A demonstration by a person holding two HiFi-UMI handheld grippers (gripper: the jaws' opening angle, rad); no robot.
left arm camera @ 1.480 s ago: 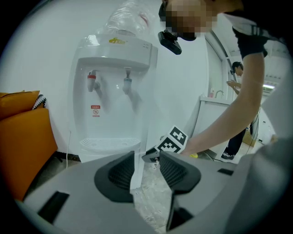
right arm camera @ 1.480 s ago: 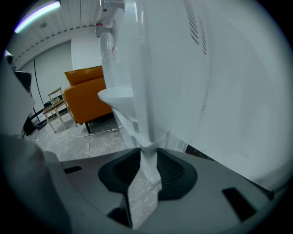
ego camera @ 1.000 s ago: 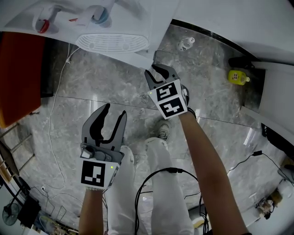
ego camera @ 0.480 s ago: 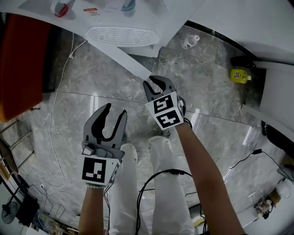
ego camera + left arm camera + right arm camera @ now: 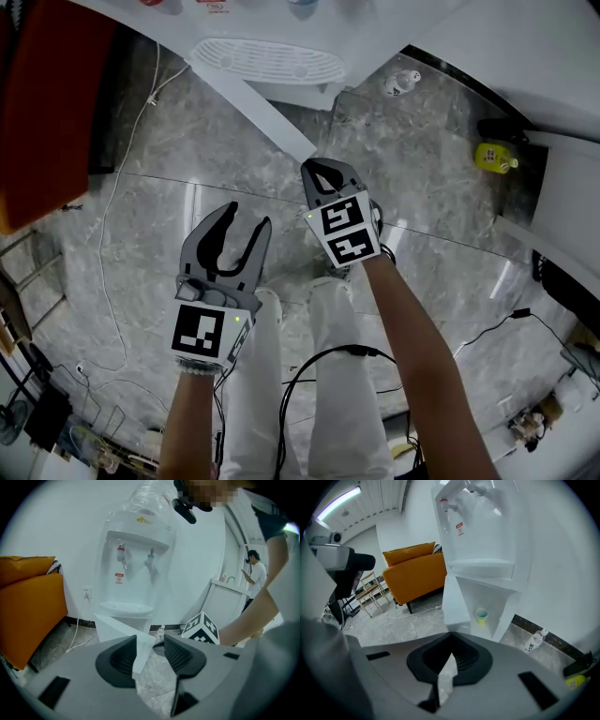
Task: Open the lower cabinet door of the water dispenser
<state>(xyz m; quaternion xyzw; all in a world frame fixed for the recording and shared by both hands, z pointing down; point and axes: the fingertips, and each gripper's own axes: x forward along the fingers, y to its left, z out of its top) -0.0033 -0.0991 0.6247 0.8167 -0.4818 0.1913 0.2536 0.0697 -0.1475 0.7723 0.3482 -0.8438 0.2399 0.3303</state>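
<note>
The white water dispenser [image 5: 267, 58] stands at the top of the head view. Its lower cabinet door [image 5: 267, 108] is swung out over the floor. The right gripper view shows the open cabinet with a green cup [image 5: 481, 616] inside, beside the door [image 5: 454, 602]. My right gripper [image 5: 325, 169] is shut just at the door's free end; I see nothing between its jaws [image 5: 451, 638]. My left gripper [image 5: 246, 217] hangs lower left, jaws opening and empty. In the left gripper view the door [image 5: 117, 623] shows beyond that gripper [image 5: 150, 641].
An orange sofa [image 5: 47, 103] stands left of the dispenser, with a white power cord [image 5: 108, 234] across the marble floor. A plastic bottle [image 5: 401, 82] and a yellow bottle [image 5: 492, 157] stand by the right wall. My legs and black cables are below. Another person [image 5: 255, 569] stands far right.
The cabinet door has swung further out from the dispenser. My right gripper drew back toward me with it and its jaws closed. The left gripper shifted slightly right.
</note>
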